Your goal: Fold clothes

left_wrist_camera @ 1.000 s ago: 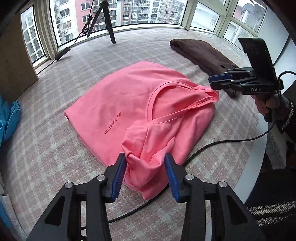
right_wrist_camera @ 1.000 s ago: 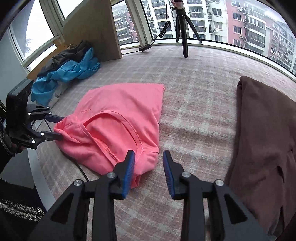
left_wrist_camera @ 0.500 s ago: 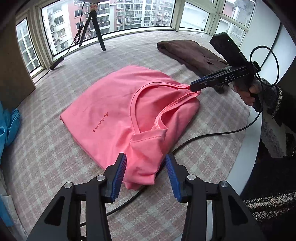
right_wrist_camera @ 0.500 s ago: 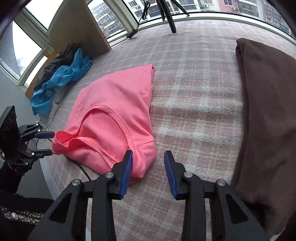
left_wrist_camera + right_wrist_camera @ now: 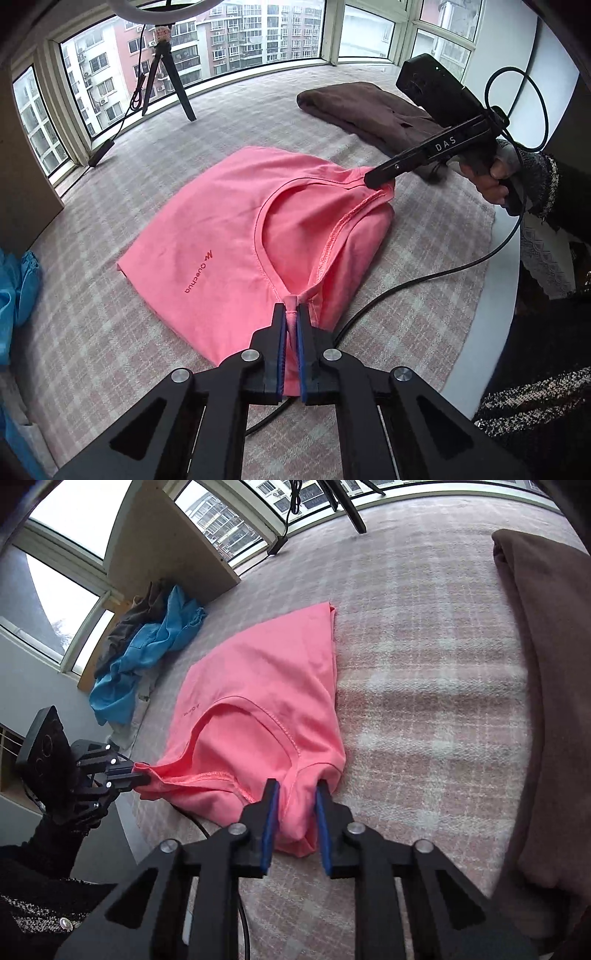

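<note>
A pink shirt (image 5: 236, 221) lies folded on the plaid-covered table, neckline toward me. My left gripper (image 5: 291, 310) has its jaws closing tight, and the pads pinch the near shoulder strap. From the right wrist view, the left gripper (image 5: 142, 775) grips the shirt's (image 5: 266, 672) left corner. The right gripper (image 5: 295, 794) is closing its jaws with a bunch of pink fabric filling the gap between the pads. In the left wrist view the right gripper (image 5: 373, 179) clamps the far shoulder corner, and the cloth pulls taut toward it.
A brown garment (image 5: 362, 107) lies folded at the far right of the table. Blue clothes (image 5: 147, 653) are piled at the left beside a wooden board (image 5: 166, 554). A black cable (image 5: 406, 291) runs under the shirt's near edge. A tripod (image 5: 166, 74) stands by the windows.
Both grippers stood open by the shirt's near corners and have closed on them. The left one has risen a little, and the neckline is stretched between the two.
</note>
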Demonstrator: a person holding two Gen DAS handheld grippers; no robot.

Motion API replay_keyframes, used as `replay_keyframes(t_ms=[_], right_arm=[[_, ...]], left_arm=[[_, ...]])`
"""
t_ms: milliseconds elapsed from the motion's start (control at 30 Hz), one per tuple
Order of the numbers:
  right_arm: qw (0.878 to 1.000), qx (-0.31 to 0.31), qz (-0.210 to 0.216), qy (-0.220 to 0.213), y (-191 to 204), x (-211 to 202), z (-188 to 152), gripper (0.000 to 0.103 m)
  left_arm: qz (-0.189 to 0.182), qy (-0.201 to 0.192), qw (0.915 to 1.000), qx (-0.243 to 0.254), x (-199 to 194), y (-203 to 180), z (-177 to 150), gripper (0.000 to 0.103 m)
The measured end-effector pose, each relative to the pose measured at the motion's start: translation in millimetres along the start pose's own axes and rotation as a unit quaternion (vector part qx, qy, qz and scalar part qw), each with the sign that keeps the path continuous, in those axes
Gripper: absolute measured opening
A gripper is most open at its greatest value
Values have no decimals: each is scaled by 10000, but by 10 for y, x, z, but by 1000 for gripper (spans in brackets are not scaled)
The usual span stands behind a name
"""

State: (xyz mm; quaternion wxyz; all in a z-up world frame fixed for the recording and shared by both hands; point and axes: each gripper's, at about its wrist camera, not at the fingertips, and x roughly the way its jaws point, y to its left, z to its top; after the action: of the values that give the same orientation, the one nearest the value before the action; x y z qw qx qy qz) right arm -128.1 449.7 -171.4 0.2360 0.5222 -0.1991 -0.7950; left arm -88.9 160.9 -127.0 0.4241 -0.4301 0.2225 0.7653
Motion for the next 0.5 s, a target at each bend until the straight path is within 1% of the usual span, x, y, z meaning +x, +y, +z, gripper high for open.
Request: replay_keyframes(t_ms=[67,100,167,200,233,267,300,333,367,400,433,467,500], right_arm=[[9997,-159,132,-131,193,-116,41,7],[9994,-256,164,-192,300,-181,66,7],[9985,-439,144,-310,508,-310,128,7],[9981,-508,138,-335,585,-359,152,7],[9981,-531,85,-296,608,-361,151,7],[9983,-532,-7,-228,604,-337,133,7],[9984,-534,-99,-159,601,-312,115,7],[9980,-539,-318,-7,560,-258,75,7],[9962,-548,-638,212,490,-180,18,8],[9929,-556,-957,431,421,-103,-40,10],[9905,-555,-1113,580,367,-61,-94,10],[9910,-529,-1050,635,342,-69,-134,10],[9925,-520,-930,606,351,-112,-151,12]], left_arm=[[131,-107,9998,92,-169,63,46,4],[272,-153,9994,160,-270,93,76,4],[474,-247,9980,345,-450,115,114,4],[486,-290,9976,399,-508,107,118,4],[412,-325,9979,386,-527,88,104,4],[187,-290,9988,348,-493,50,65,7],[30,-122,9991,402,-399,-24,-2,12],[-106,70,9988,477,-294,-105,-75,21],[-118,276,9977,606,-190,-181,-165,22],[-155,419,9971,620,-136,-212,-257,22],[-203,548,9964,608,-93,-234,-348,22],[-251,676,9956,596,-50,-256,-439,22],[-217,717,9959,498,-51,-214,-484,22]])
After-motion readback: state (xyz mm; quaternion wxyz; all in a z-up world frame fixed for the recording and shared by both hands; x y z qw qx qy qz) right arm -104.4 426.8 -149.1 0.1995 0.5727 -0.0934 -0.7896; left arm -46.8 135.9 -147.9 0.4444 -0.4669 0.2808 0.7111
